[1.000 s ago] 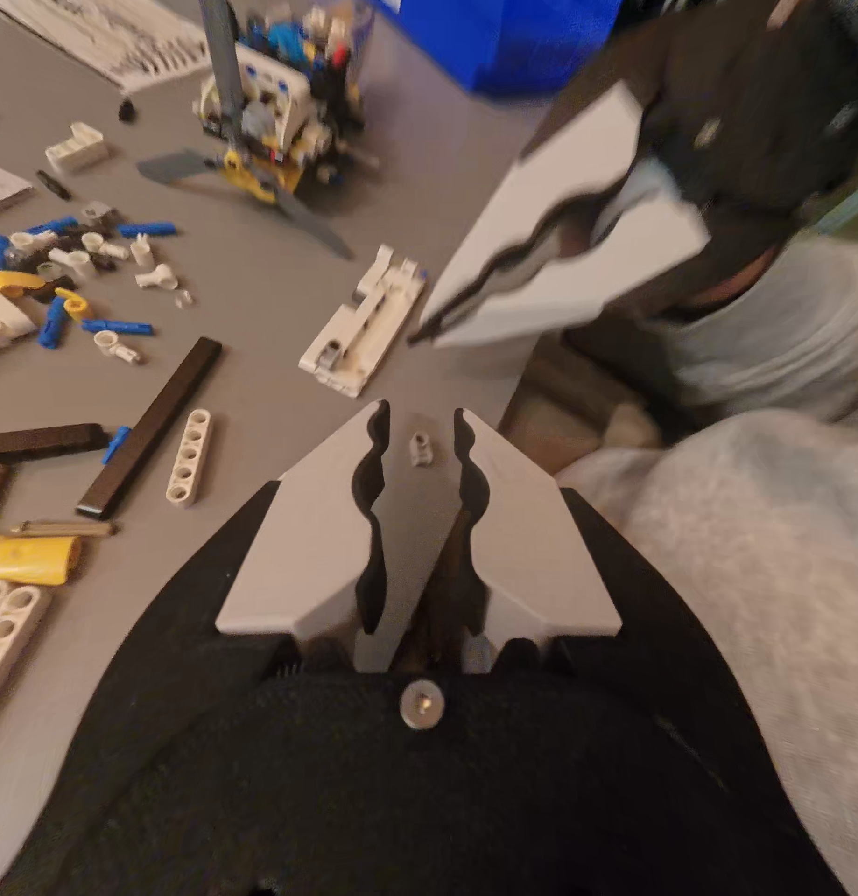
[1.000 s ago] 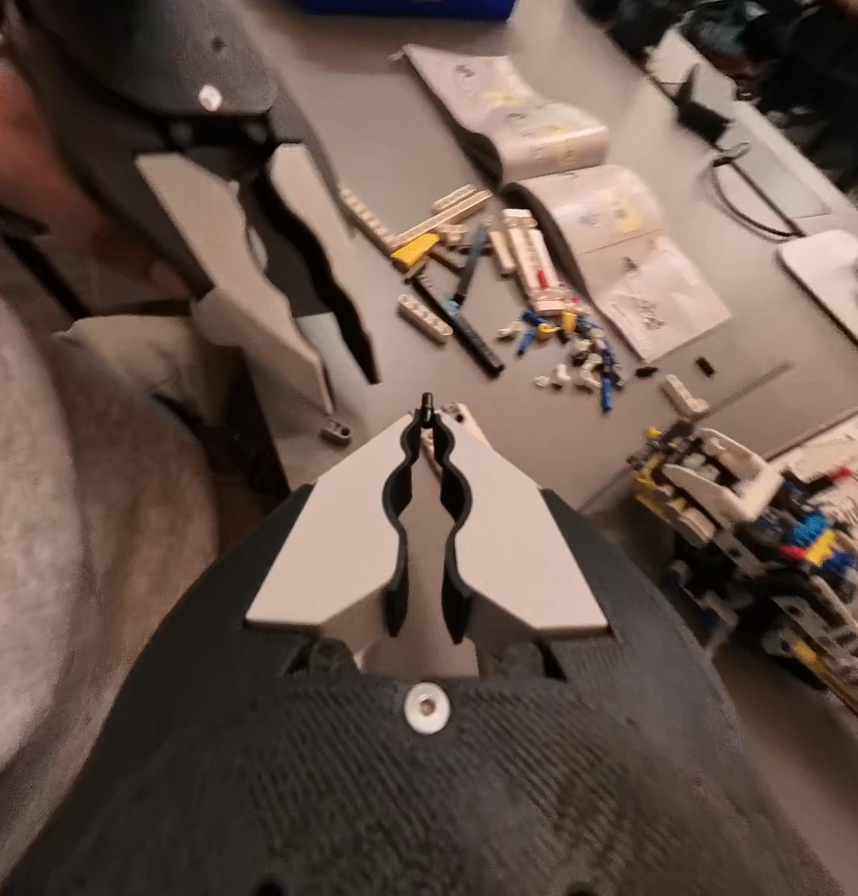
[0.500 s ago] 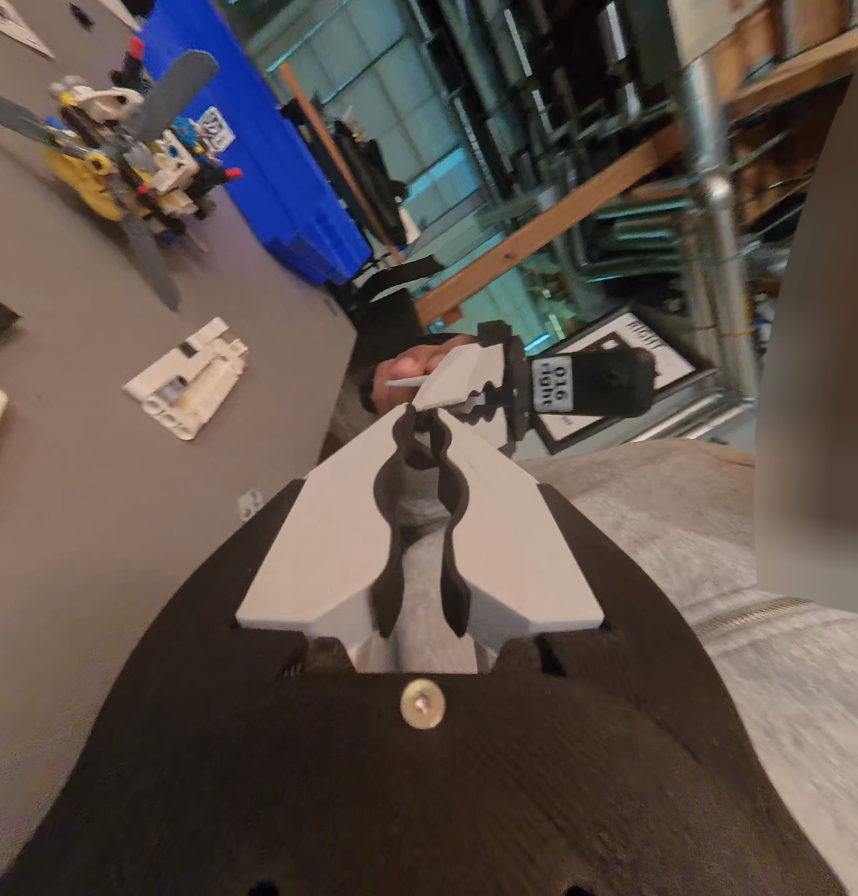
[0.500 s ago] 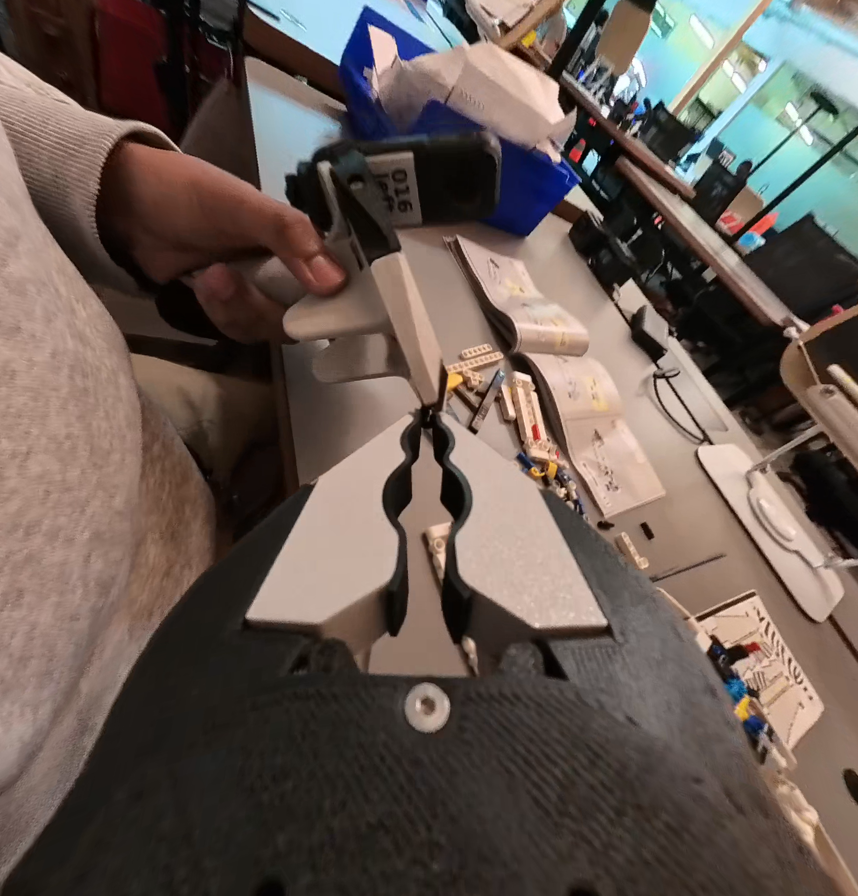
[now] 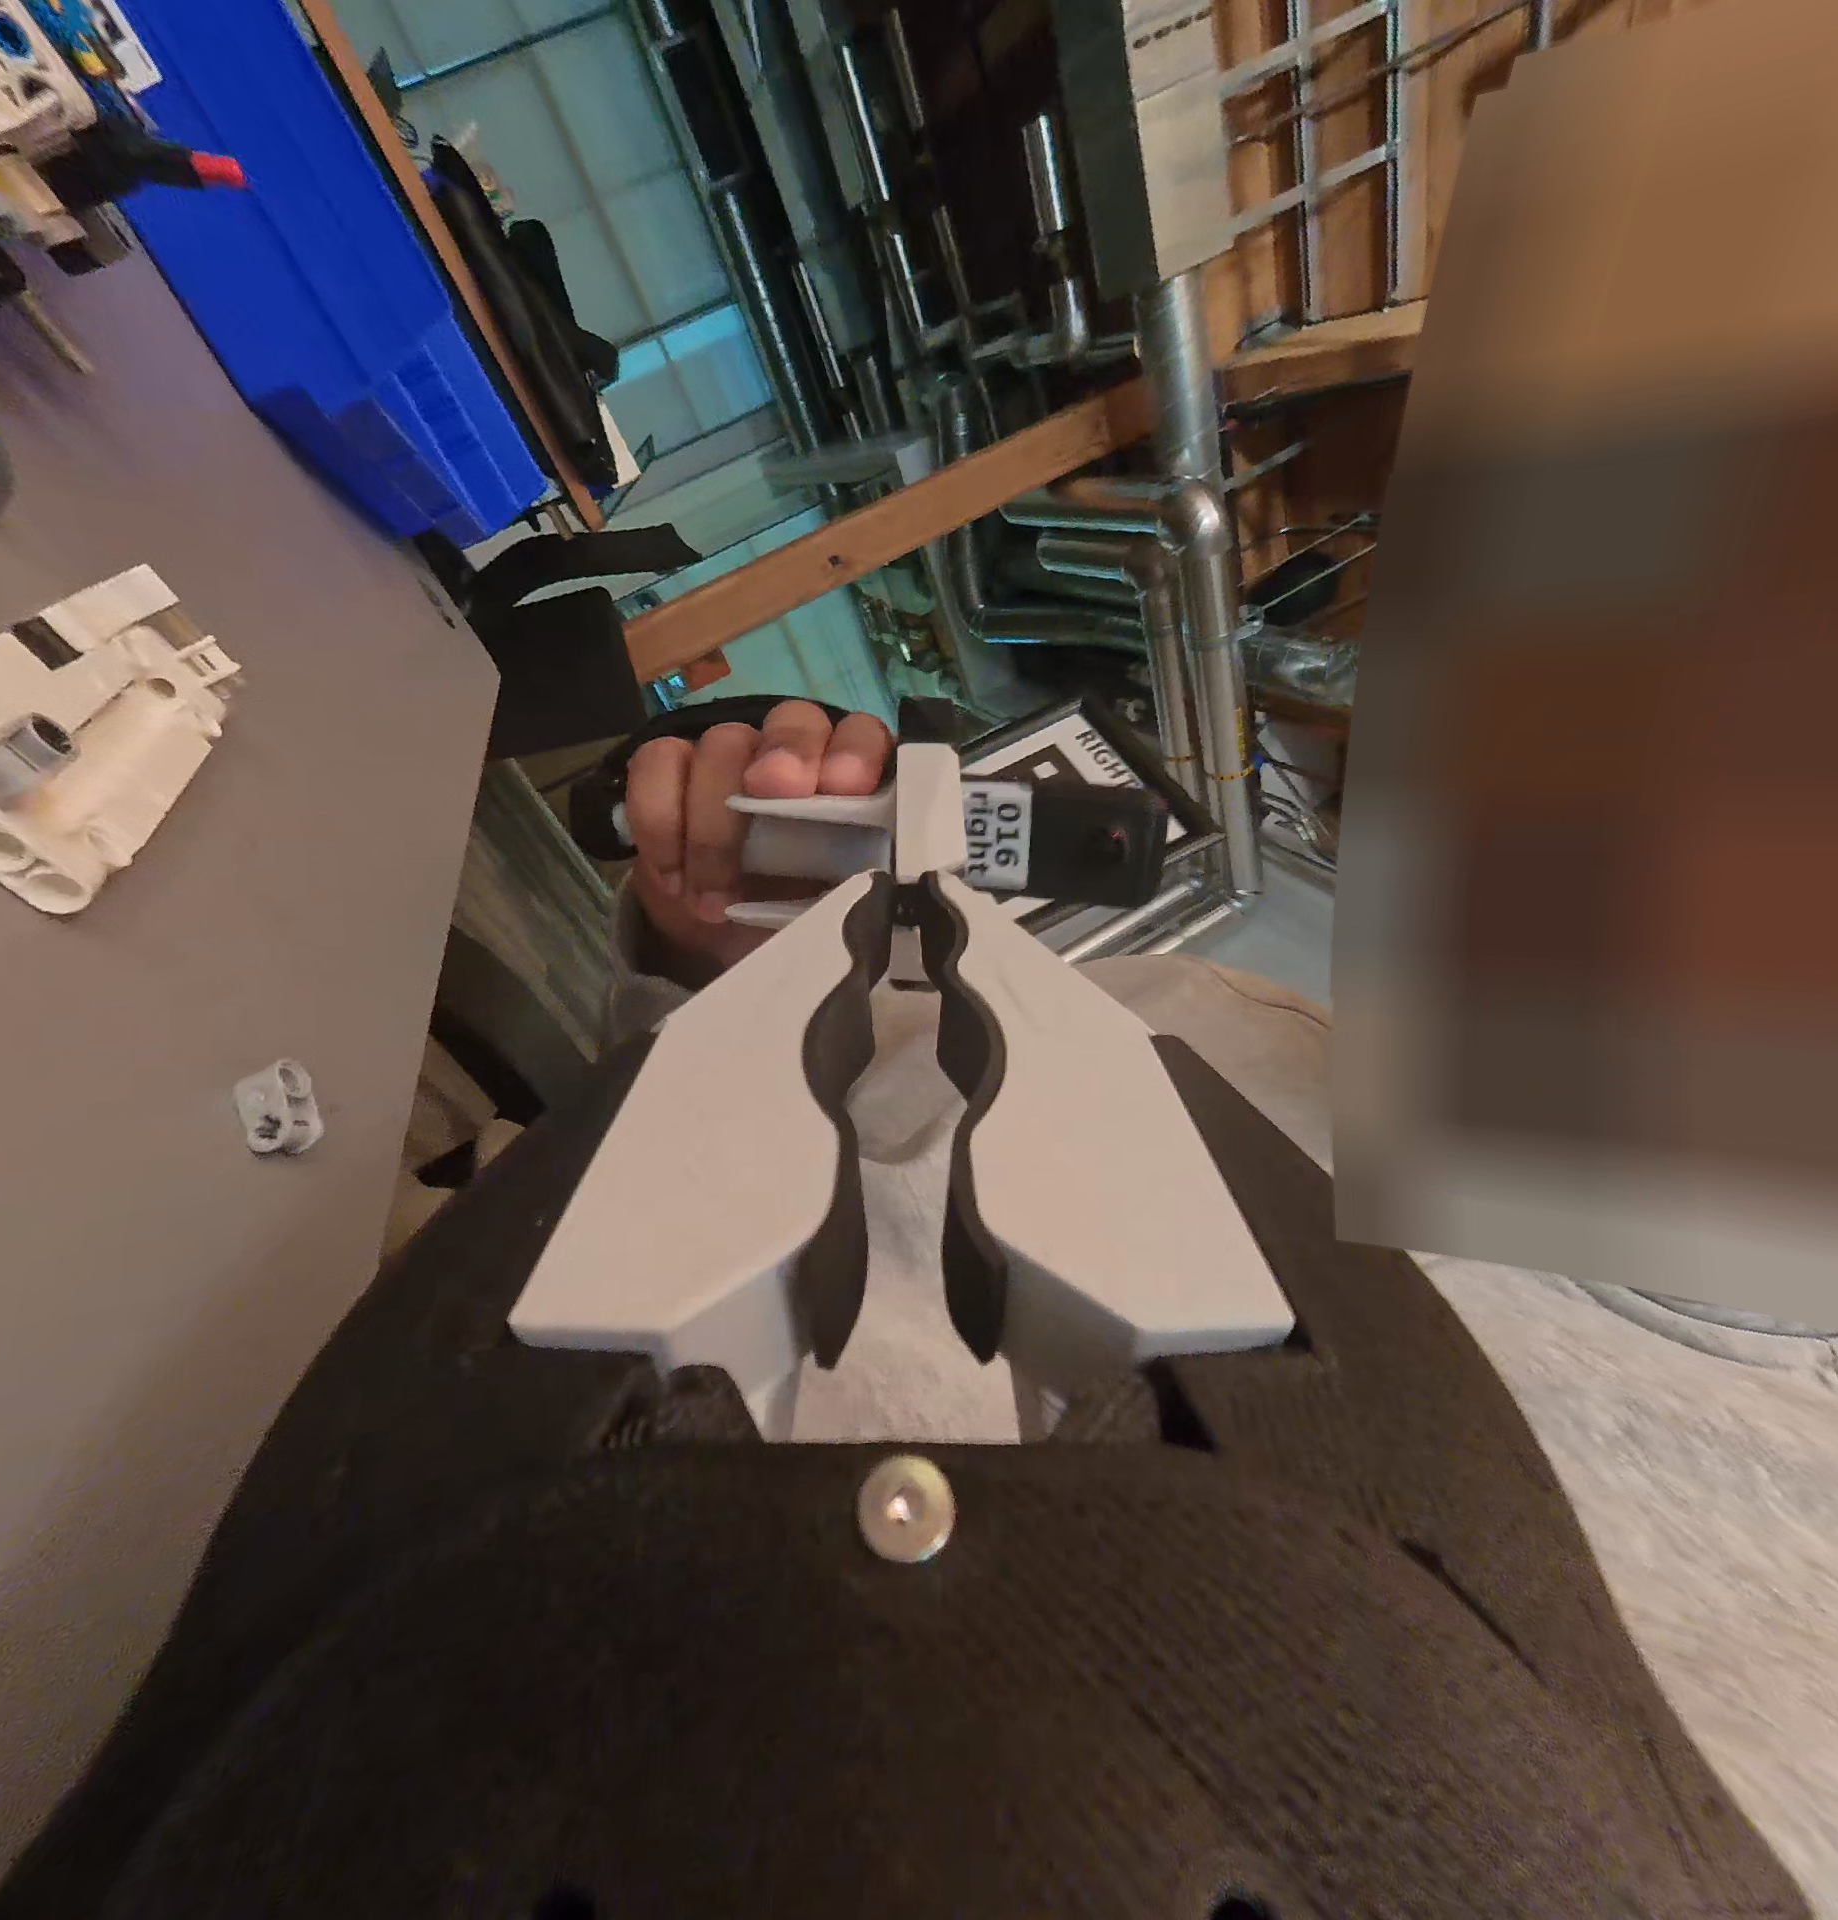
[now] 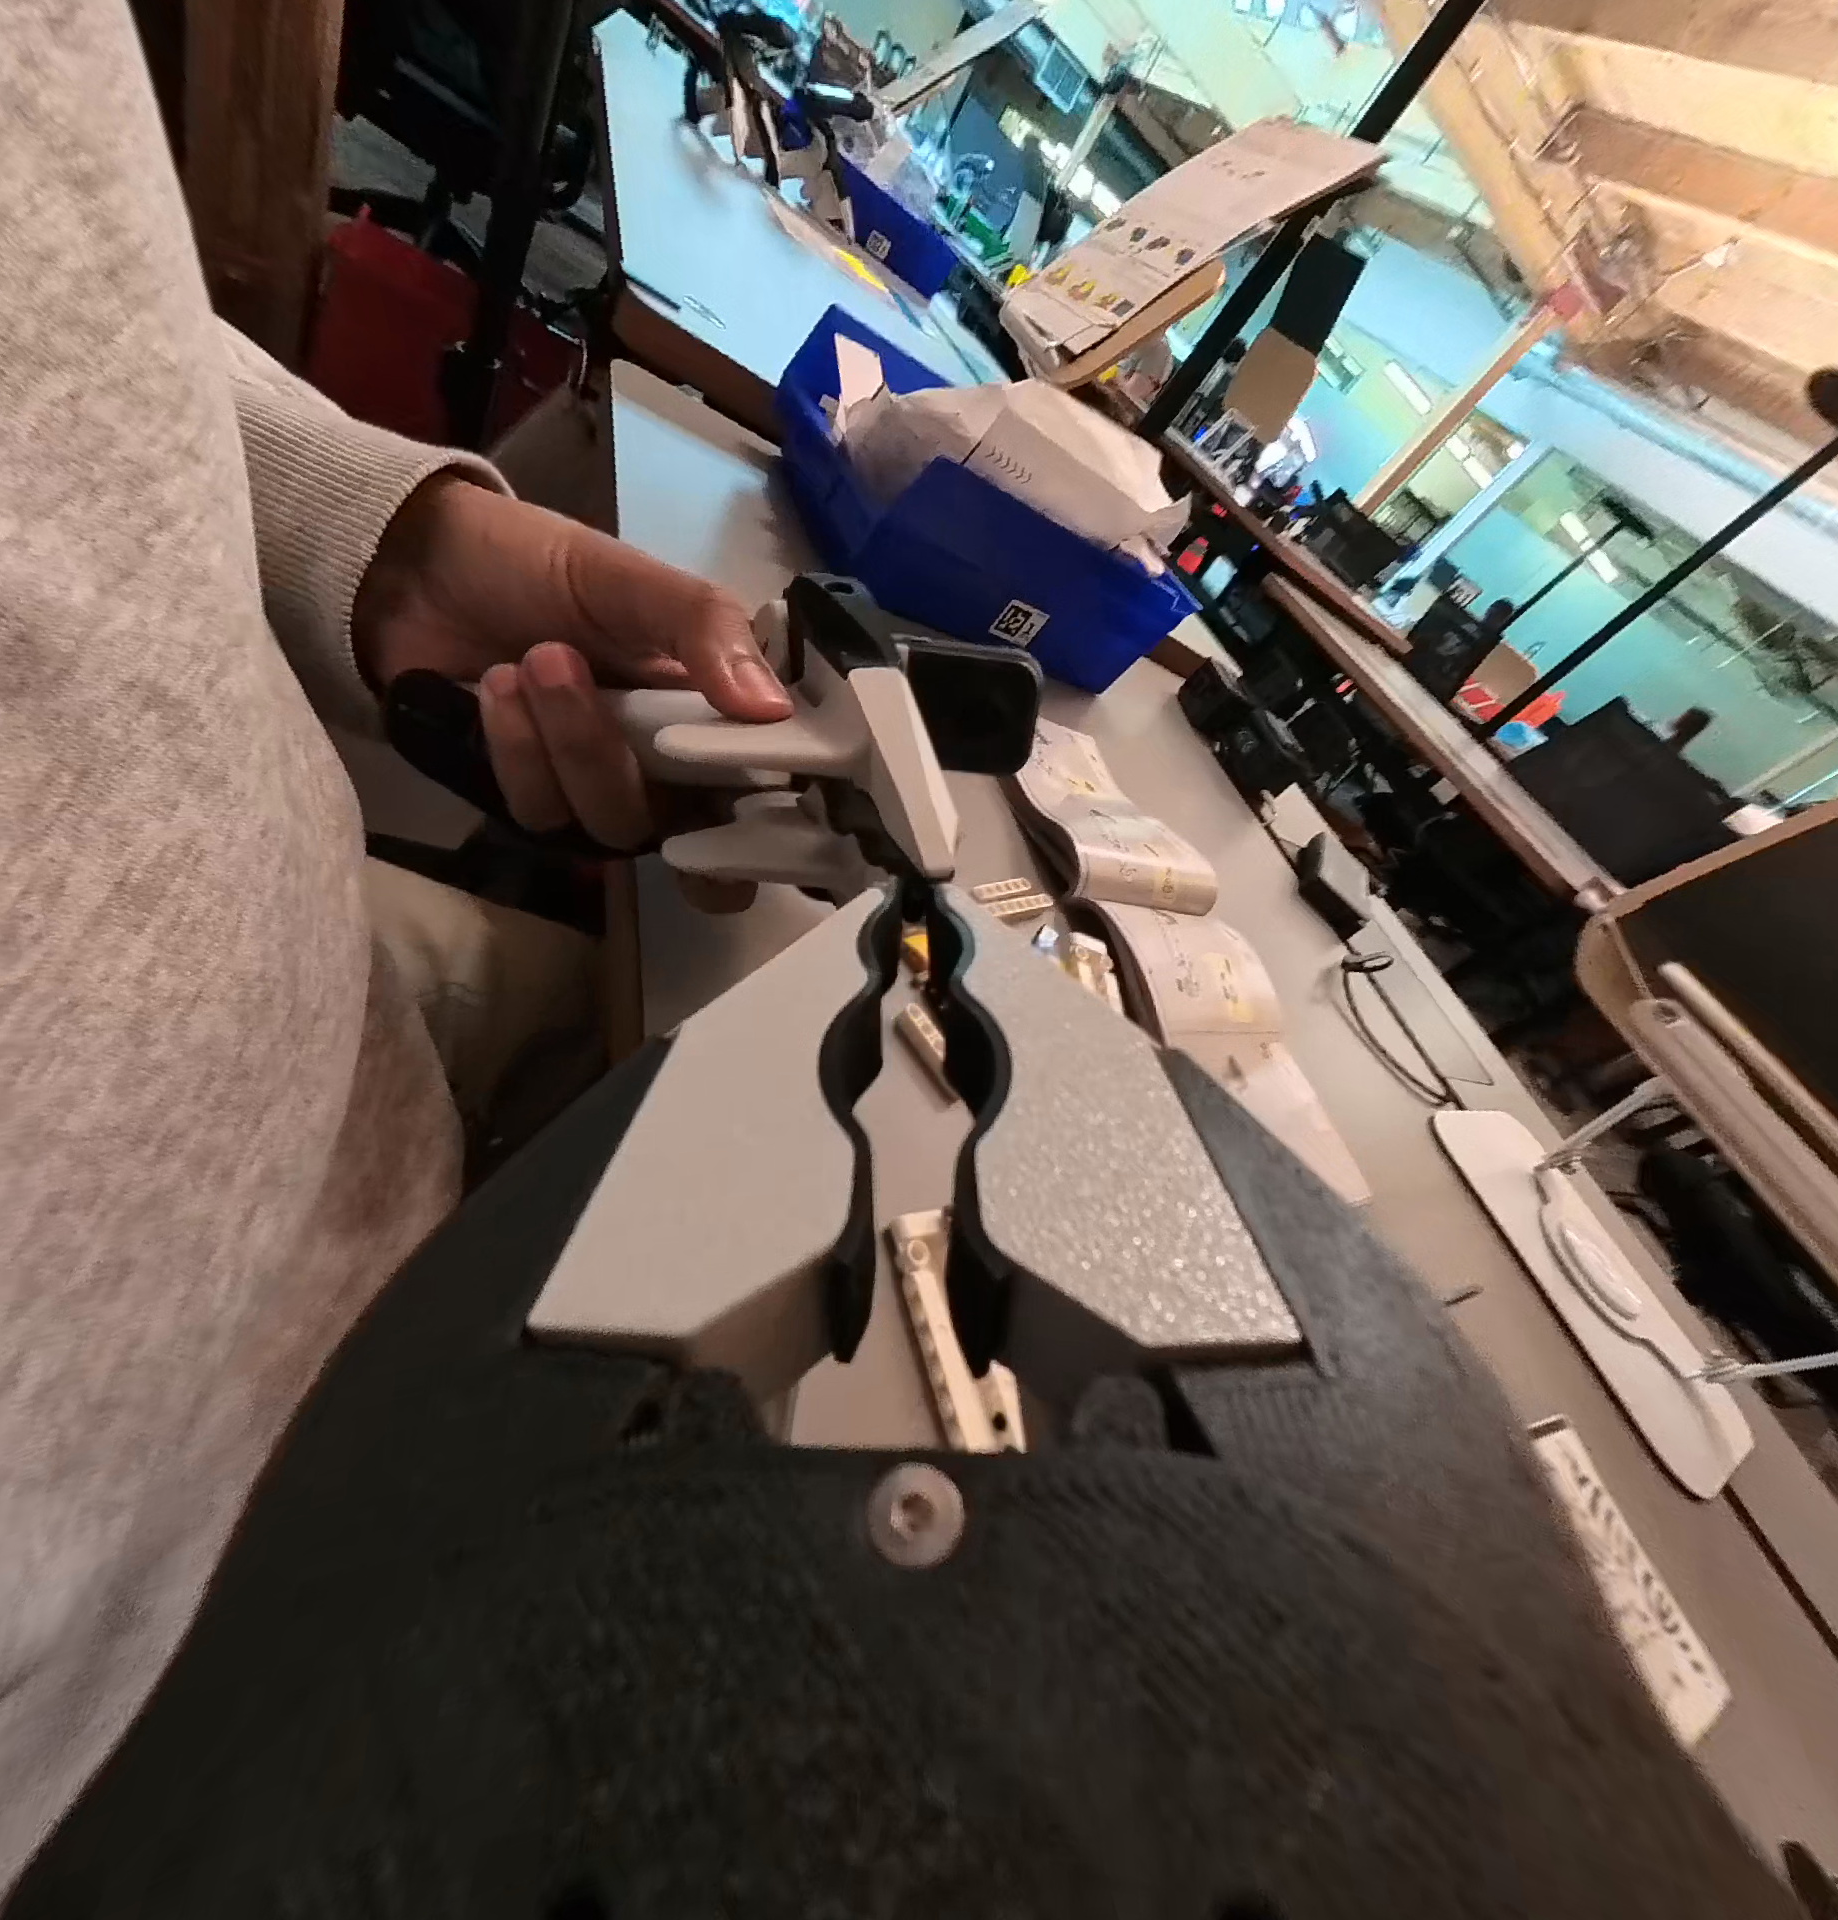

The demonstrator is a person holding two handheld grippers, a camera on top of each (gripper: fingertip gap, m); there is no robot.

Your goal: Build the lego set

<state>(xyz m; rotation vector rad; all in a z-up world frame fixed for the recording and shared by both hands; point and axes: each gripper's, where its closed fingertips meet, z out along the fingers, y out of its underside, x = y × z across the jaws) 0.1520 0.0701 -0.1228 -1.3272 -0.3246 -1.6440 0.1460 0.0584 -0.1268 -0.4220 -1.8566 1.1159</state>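
My two grippers meet tip to tip in the air beside the table's edge. My right gripper [image 6: 917, 902] is shut on a small black pin [image 6: 911, 910] at its tips. My left gripper [image 5: 902, 902] is closed to a narrow gap around the same dark pin [image 5: 902, 914]. In the right wrist view the left gripper [image 6: 930, 871] comes in from the upper left, held by a hand [image 6: 582, 644]. In the left wrist view the right gripper [image 5: 910, 878] points down at my tips. A small grey connector [image 5: 278, 1107] lies on the grey table [image 5: 219, 935] near its edge.
A white panel assembly [image 5: 73, 727] lies on the table at left, with a blue bin [image 5: 302, 260] behind it. The right wrist view shows the blue bin [image 6: 956, 561], open instruction booklets [image 6: 1154, 883], loose bricks [image 6: 920, 1039] and a white beam [image 6: 946, 1340]. A grey sleeve [image 6: 115, 727] fills the left. Both grippers' tips are close together, under 4 cm apart.
Both grippers have lifted off the table and turned toward each other until their tips meet. The left gripper has gone from open over the grey connector to closed. The connector stays on the table.
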